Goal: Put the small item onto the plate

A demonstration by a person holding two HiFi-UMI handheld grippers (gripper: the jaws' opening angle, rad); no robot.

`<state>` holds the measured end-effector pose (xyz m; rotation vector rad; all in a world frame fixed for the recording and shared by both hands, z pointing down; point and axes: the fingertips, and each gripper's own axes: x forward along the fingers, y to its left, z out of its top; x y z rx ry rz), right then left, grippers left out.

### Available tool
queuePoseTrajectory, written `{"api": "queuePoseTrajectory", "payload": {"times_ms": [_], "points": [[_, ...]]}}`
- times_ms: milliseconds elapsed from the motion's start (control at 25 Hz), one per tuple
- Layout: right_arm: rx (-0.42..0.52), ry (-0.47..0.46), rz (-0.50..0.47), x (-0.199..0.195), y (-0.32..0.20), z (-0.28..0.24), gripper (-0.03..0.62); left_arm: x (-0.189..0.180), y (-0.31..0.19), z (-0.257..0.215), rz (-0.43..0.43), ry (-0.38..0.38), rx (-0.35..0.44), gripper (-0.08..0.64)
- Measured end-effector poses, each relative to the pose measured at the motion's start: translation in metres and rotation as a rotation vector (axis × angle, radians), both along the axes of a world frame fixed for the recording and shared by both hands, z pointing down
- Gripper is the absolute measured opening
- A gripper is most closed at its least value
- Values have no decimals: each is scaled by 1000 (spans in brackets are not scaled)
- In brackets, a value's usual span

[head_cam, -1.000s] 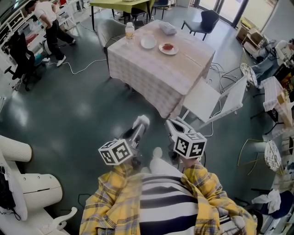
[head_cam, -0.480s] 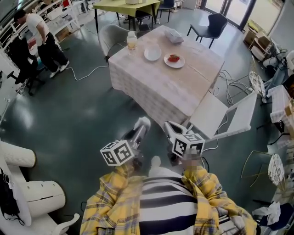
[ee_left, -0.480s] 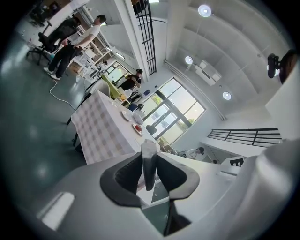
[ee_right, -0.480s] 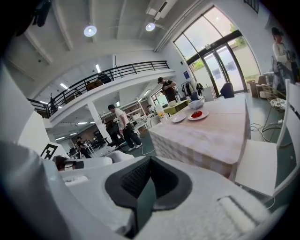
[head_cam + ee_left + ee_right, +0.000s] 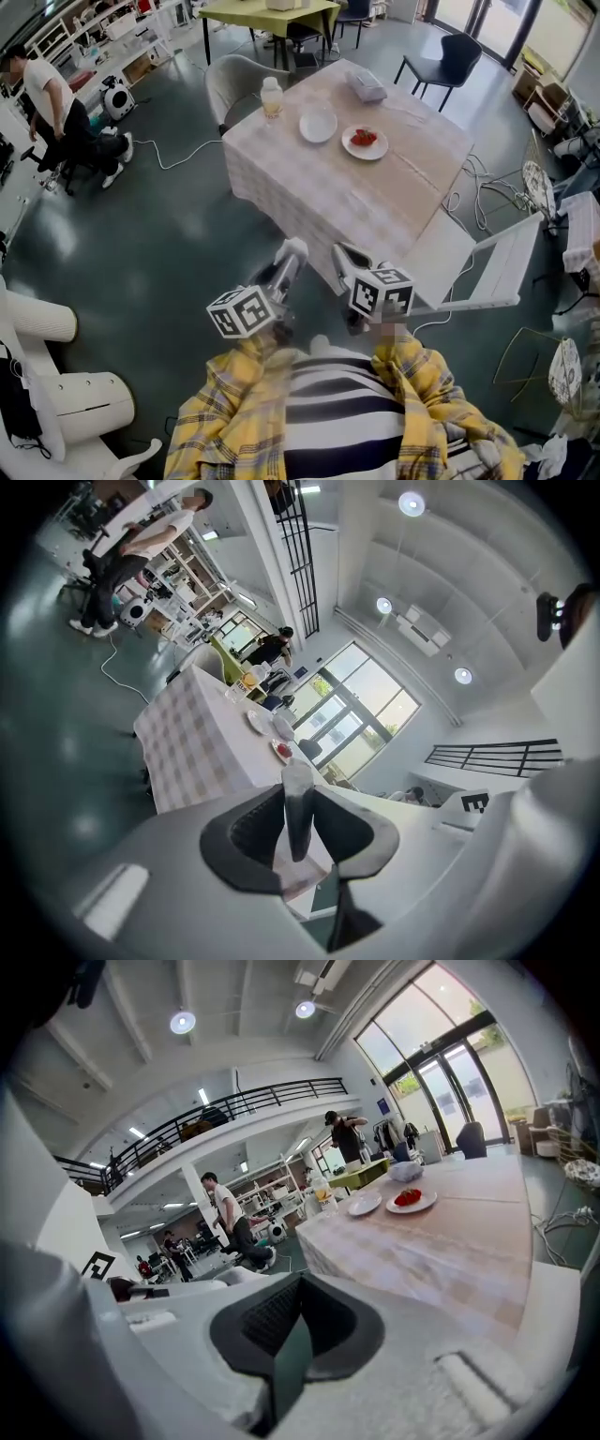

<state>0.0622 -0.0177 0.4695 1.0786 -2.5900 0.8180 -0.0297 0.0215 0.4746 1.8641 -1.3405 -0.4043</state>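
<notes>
Head view, table (image 5: 309, 202): is standing ahead of the person under a checked cloth, with a white chair (image 5: 487, 267) sitting at its near right corner.
Head view, small red item (image 5: 366, 138): is lying on the loaded plate (image 5: 348, 147) near the middle of the table, far beyond both grippers.
Head view, empty plate (image 5: 318, 124): is sitting just left of the loaded plate. A bottle (image 5: 272, 96) is standing farther left by the table's edge, and a pale packet (image 5: 367, 86) is lying behind them.
Head view, left gripper (image 5: 292, 248): is hanging over the dark floor (image 5: 159, 244) short of the table, pointing at the cloth's near side.
Head view, right gripper (image 5: 343, 255): is hanging just beside the left one, near the table's near corner and well apart from the small red item.
Left gripper view, left gripper (image 5: 298, 785): its jaws are pressing together into one thin blade, clenched on nothing.
Left gripper view, small red item (image 5: 284, 750): is showing just above the jaw tips in the picture, yet is lying well off on the table (image 5: 187, 747). The empty plate (image 5: 256, 722) and the bottle (image 5: 246, 680) are sitting beyond it.
Right gripper view, right gripper (image 5: 292, 1354): its jaws are meeting in a single dark edge, clenched with nothing between them.
Right gripper view, small red item (image 5: 406, 1197): is lying on the loaded plate (image 5: 422, 1206), up and to the right of the jaws, far off across the cloth.
Right gripper view, empty plate (image 5: 364, 1205): is sitting just left of the loaded plate, with the bottle (image 5: 323, 1194) farther left.
Right gripper view, person (image 5: 225, 1218): is standing on the floor beyond the table's left end.
</notes>
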Motion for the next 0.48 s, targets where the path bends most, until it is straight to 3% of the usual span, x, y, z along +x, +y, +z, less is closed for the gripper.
{"api": "queuePoseTrajectory", "payload": {"times_ms": [480], "points": [[-18, 10, 33, 3, -44, 6, -3, 3, -50, 5, 40, 7, -19, 94]]}}
